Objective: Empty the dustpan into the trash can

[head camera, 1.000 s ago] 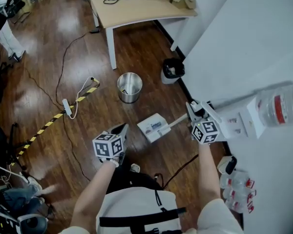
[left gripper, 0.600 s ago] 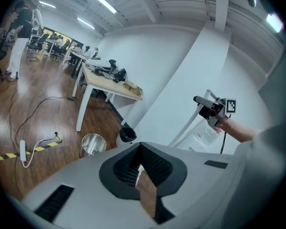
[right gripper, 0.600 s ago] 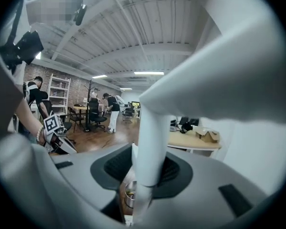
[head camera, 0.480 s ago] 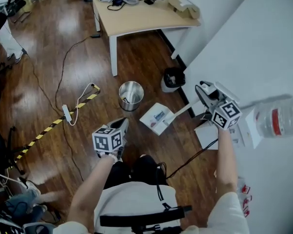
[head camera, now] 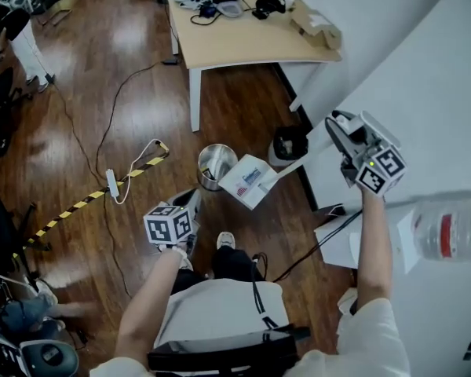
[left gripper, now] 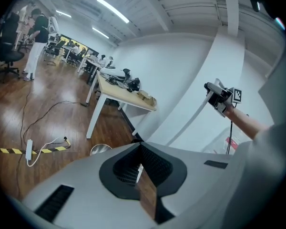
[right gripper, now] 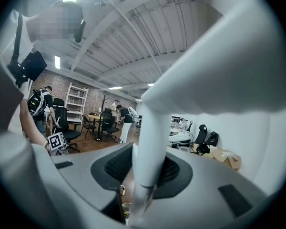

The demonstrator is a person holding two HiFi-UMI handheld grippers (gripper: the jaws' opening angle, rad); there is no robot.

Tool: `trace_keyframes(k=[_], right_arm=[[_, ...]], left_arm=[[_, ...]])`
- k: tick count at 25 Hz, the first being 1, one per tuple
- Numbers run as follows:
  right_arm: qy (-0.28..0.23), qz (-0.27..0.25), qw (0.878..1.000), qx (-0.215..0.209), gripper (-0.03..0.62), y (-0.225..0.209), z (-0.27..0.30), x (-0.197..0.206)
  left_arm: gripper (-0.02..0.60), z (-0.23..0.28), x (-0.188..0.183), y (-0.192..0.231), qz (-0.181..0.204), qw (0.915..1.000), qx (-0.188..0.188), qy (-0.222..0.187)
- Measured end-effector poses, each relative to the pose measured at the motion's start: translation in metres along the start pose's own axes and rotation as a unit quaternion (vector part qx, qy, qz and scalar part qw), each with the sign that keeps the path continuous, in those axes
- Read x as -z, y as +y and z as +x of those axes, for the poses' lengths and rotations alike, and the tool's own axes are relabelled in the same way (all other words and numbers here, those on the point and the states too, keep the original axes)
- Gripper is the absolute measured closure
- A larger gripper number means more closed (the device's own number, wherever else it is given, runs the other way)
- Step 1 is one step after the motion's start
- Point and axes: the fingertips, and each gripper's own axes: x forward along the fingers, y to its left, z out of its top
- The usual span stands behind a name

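Close in at the right edge there's a clear plastic bottle (head camera: 449,229) with a red band, too blurred to read. Low in front of the person, the left claw (head camera: 191,203) has its grey plastic jaws brought together at the tips with nothing between them. Its cube (head camera: 170,225) of black-and-white square markers faces up.

Up on the right, the right claw (head camera: 339,134) is clamped on the handle (right gripper: 150,147) of the dustpan (head camera: 247,181). The handle is a smooth white tube running straight through the jaws, and its upper end is cut off by the picture's edge. The dustpan is a flat white plastic scoop hanging clear of the glossy dark-wood floor (head camera: 141,108). In the head view its edge overlaps the rim of the trash can (head camera: 213,160). A label on the pan shows blue and red print, too small to read.

The trash can is a shiny round metal cylinder, and its contents can't be made out. Just beyond it sits a small black bin (head camera: 289,144). Far back stands a bench (head camera: 243,42) with a pale wooden top and white legs, its clutter too small to name.
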Motion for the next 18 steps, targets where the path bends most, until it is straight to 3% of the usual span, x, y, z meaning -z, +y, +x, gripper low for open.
trace_keyframes(k=[8,12,18], right_arm=[[-0.016,-0.024,0.998,-0.060,0.465,-0.027,0.062,-0.019],[-0.005,-0.043,0.995,-0.091,0.465,-0.028,0.097,-0.005],[0.052,-0.077,0.987,-0.129,0.462,-0.017,0.146,0.037]], left_arm=[[0.592,0.020,-0.013,0.005,-0.002,0.9996,-0.028,-0.005],[0.592,0.022,-0.012,0.013,-0.009,0.9991,-0.041,-0.006],[0.592,0.021,-0.007,0.033,-0.027,0.9979,-0.058,-0.001]])
